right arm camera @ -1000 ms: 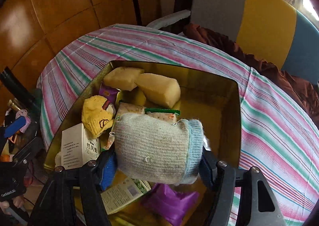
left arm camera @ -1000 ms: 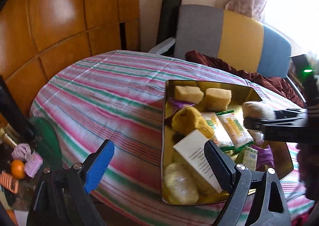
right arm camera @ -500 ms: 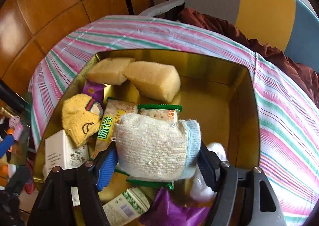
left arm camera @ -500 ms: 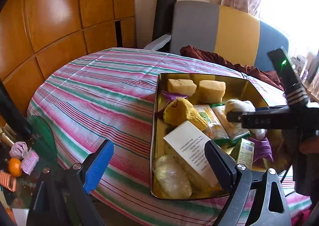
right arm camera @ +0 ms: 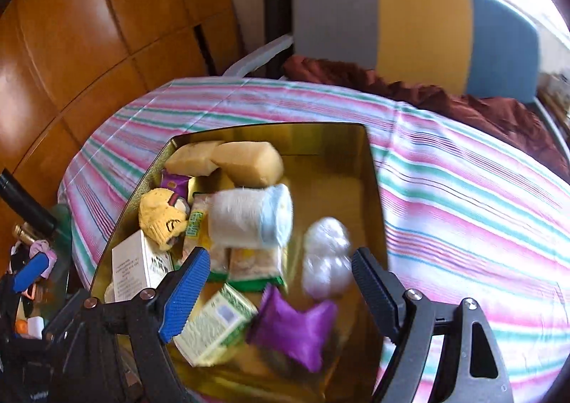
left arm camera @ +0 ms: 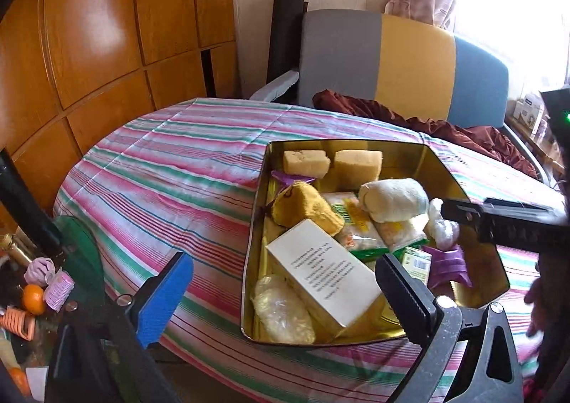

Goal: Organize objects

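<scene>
Opening right tongs (right arm camera: 278,282) above rolled sock (right arm camera: 249,221).

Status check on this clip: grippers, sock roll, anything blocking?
Left gripper opening, empty. Right gripper opening, nothing between pads. Sock roll lies in the gold tin on the cracker packets. Nothing blocking.

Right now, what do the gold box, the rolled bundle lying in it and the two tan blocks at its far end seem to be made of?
Gold box: probably thin metal, glossy; its walls mirror the contents.
Rolled bundle: knitted fabric, cream with a pale blue cuff, likely a sock; fuzzy, matte.
Tan blocks: look like sponge or foam; porous, dull, soft-edged. Could be cake; the view leaves it open.
</scene>
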Demonstrator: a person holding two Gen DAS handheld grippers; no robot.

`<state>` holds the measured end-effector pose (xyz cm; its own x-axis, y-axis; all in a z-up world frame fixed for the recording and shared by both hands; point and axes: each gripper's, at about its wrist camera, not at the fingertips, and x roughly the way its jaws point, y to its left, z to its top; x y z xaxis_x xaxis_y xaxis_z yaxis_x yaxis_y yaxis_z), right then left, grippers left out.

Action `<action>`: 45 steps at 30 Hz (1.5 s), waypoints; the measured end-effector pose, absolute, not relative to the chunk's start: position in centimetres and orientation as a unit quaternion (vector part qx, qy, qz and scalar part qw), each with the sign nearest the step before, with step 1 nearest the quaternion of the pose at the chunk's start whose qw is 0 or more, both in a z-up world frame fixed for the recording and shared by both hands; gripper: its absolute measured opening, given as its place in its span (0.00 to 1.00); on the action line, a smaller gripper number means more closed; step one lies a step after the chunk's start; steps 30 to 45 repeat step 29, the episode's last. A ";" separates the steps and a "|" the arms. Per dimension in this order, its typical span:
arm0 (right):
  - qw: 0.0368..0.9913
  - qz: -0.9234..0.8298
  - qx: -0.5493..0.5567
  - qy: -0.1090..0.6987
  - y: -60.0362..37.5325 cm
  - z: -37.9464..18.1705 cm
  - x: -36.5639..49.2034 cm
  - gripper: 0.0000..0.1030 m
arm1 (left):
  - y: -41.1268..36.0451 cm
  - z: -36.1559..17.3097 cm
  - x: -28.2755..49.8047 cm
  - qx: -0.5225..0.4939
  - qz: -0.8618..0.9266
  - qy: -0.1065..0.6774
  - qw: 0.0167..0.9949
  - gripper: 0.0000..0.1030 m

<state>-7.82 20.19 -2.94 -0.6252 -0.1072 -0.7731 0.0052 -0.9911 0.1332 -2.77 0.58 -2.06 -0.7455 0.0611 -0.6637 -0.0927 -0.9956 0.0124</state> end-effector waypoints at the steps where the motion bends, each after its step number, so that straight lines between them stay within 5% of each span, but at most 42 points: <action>1: 0.021 -0.903 0.426 -0.056 20.3 -2.9 -7.0 0.81 | 0.7 -1.9 -2.5 -0.351 0.935 0.022 0.044 1.00; 45: -0.016 -0.916 0.401 -0.029 19.5 -3.8 -3.0 0.81 | 1.2 -1.8 -0.5 -0.340 0.940 0.009 0.036 0.99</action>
